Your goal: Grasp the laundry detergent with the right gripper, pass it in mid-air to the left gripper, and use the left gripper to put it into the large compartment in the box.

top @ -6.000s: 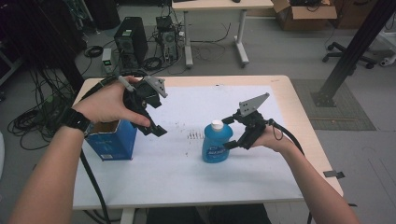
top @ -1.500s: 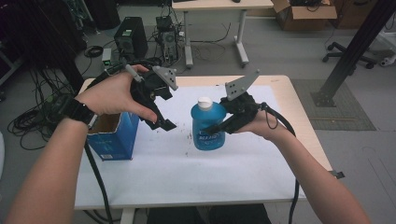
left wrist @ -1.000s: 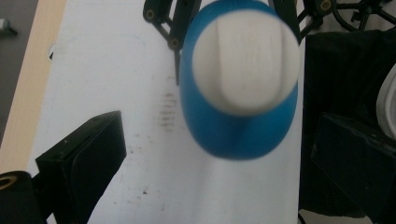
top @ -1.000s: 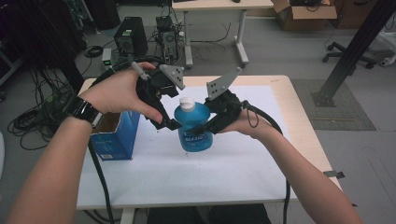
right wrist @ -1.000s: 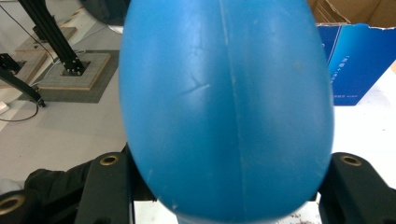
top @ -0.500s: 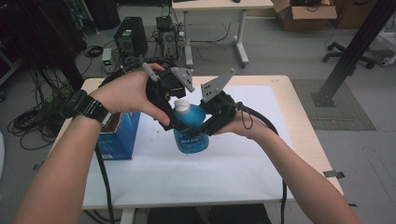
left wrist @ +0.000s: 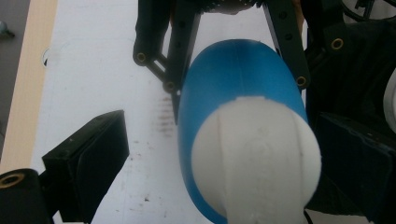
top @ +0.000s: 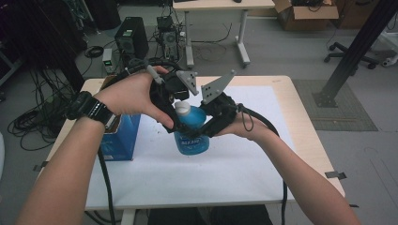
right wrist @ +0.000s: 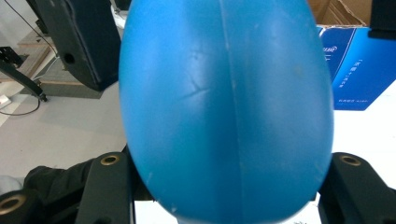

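A blue plastic bottle (top: pixel 191 137) with a white cap (top: pixel 182 108) is held tilted above the table. My right gripper (top: pixel 201 132) is shut on its body; the right gripper view has the blue body (right wrist: pixel 224 102) bulging between both jaws of that gripper (right wrist: pixel 224 191). My left gripper (top: pixel 174 112) reaches in from the left, over the bottle's top. In the left gripper view the cap (left wrist: pixel 257 154) lies between the spread jaws of that gripper (left wrist: pixel 224 177). A gap remains on its left side, and the far jaw is close beside the cap.
A blue cardboard box (top: pixel 119 138) stands at the table's left edge, under my left forearm. A white sheet (top: pixel 263 159) covers the tabletop. Computer towers (top: pixel 131 40), cables and another table lie on the floor beyond. Both gripper cables hang down toward the front.
The bottle has been lifted off the table and carried left to the middle. My left gripper has moved right and down until its jaws straddle the cap.
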`<state>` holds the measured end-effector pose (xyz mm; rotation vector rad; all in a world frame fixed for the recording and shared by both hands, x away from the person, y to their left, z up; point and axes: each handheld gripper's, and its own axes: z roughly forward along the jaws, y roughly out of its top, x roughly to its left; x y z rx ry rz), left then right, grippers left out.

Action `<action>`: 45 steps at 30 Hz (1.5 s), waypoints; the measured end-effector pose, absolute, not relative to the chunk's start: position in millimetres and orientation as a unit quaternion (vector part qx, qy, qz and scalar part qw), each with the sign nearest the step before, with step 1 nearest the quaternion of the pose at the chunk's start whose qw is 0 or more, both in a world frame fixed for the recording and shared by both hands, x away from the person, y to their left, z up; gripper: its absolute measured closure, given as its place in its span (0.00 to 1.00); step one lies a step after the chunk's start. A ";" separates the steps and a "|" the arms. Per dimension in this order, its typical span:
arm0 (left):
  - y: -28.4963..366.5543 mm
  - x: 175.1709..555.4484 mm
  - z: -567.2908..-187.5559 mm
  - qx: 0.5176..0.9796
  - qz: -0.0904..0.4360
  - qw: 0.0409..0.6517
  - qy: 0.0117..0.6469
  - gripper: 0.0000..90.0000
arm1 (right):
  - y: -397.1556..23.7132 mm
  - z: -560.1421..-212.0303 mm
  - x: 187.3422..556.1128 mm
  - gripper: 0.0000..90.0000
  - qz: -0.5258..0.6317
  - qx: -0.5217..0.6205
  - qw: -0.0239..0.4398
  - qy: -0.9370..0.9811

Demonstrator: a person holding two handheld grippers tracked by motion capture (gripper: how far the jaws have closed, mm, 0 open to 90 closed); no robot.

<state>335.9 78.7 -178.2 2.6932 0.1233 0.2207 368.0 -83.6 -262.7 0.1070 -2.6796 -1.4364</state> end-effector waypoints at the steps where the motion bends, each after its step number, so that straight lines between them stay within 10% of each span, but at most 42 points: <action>1: 78.3 335.9 -178.5 0.972 0.079 0.216 0.044 0.06 | -83.6 -262.8 367.8 0.47 -0.471 0.035 0.050 -0.880; 45: 68.9 335.2 -183.6 0.982 0.067 0.175 0.037 0.29 | -84.3 -265.1 364.5 0.47 -0.464 0.038 0.043 -0.884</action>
